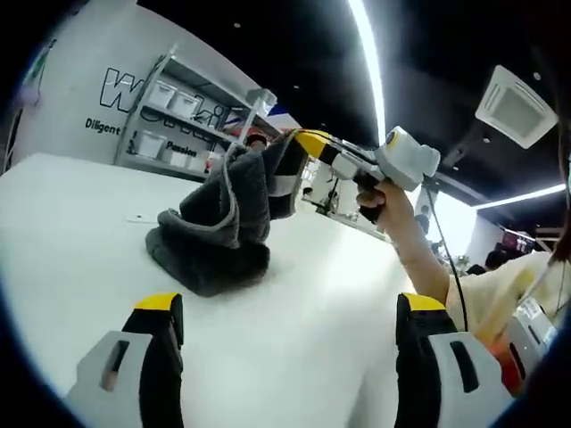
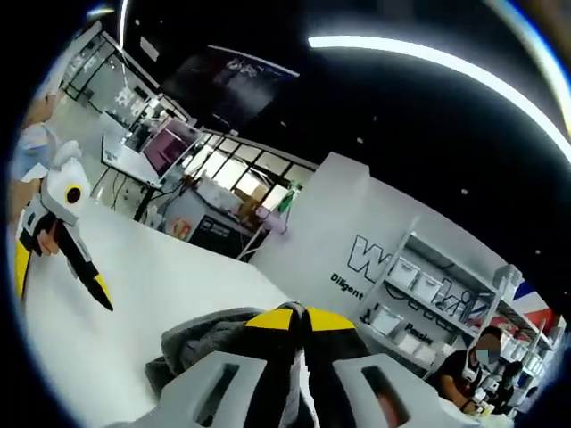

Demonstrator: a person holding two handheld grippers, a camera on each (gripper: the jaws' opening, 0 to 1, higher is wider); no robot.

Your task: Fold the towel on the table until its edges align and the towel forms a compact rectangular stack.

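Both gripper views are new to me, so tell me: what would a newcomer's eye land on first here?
First, the dark grey towel bunched in a heap on the white table, one edge lifted by the right tool, whose yellow-tipped jaws are shut on it. In the left gripper view the left tool hovers open, apart from the towel. Behind stand shelves with white bins against a lettered wall.
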